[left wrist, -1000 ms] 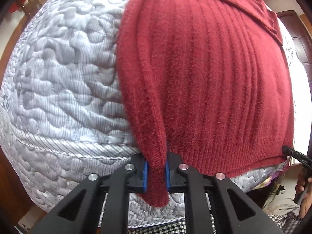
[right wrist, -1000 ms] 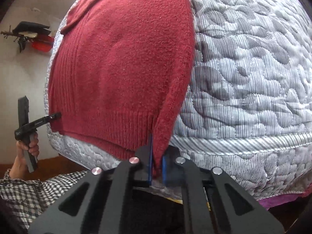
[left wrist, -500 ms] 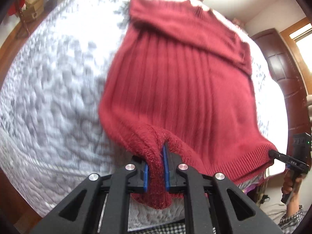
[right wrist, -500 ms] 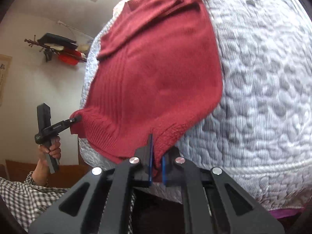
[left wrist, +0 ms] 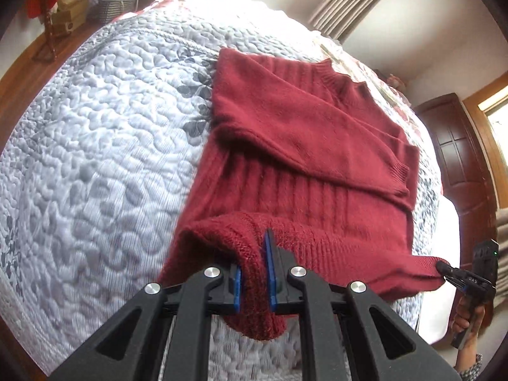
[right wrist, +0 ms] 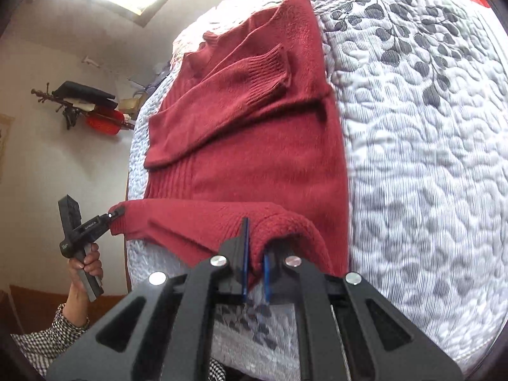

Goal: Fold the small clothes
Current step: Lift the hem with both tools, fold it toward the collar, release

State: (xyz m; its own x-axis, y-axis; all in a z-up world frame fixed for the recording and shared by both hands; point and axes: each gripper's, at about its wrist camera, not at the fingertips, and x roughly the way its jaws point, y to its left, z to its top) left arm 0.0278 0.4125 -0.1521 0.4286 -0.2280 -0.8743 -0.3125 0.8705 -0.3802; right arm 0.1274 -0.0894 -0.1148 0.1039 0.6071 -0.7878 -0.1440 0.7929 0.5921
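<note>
A dark red knitted sweater [left wrist: 304, 146] lies on the quilted bed, its sleeves folded across the chest. My left gripper [left wrist: 254, 281] is shut on the left corner of the ribbed hem, lifted off the quilt. In the right wrist view the same sweater [right wrist: 260, 146] stretches away, and my right gripper [right wrist: 255, 268] is shut on the hem's right corner. The hem hangs raised between the two grippers, curling over the body. Each view shows the other gripper: the right one [left wrist: 457, 277] at the far right, the left one [right wrist: 95, 222] at the left, each held by a hand.
A white-and-grey quilted bedspread [left wrist: 95, 158] with leaf prints covers the bed. A dark wooden door [left wrist: 460, 158] and curtains stand beyond it. A wall rack [right wrist: 85, 108] with hung items is at the left. A checked sleeve [right wrist: 47, 339] shows below.
Both grippers have risen and moved forward over the bed, carrying the hem up off the bed's edge. More of the sweater, including collar and folded sleeves, has come into view.
</note>
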